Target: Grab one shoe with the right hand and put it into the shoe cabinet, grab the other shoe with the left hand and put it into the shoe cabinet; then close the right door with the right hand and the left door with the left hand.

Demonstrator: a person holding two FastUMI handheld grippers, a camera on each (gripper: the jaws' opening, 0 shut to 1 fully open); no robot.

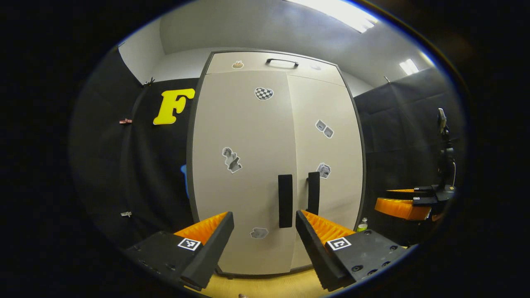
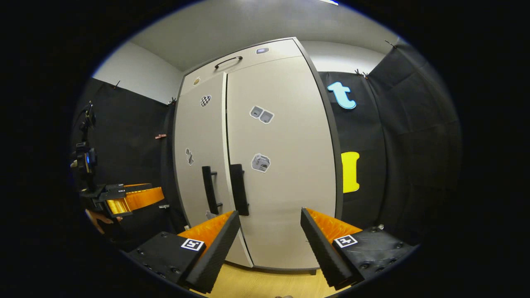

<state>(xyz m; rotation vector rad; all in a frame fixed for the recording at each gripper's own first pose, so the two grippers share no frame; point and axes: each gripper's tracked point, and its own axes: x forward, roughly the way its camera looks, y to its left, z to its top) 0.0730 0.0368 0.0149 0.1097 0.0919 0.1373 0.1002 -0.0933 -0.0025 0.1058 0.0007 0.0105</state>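
Note:
The beige shoe cabinet (image 1: 248, 136) stands straight ahead with both doors looking shut. Its two black handles (image 1: 285, 200) (image 1: 313, 192) sit side by side at the middle seam. My left gripper (image 1: 264, 215) is open and empty, a short way in front of the left door (image 1: 232, 194). In the right gripper view, my right gripper (image 2: 270, 213) is open and empty too, facing the right door (image 2: 285, 165) and its handle (image 2: 239, 189). The right gripper (image 1: 403, 203) hangs off to the right in the left gripper view. The left gripper (image 2: 132, 198) appears at the left in the right gripper view.
A top panel with a black handle (image 1: 282, 62) sits above the doors. Wooden floor (image 1: 265, 285) lies below the cabinet. A green bottle (image 1: 362, 225) stands at the cabinet's right foot, and a stand with a device (image 1: 445, 153) is farther right. A hand (image 2: 97, 221) holds the left gripper.

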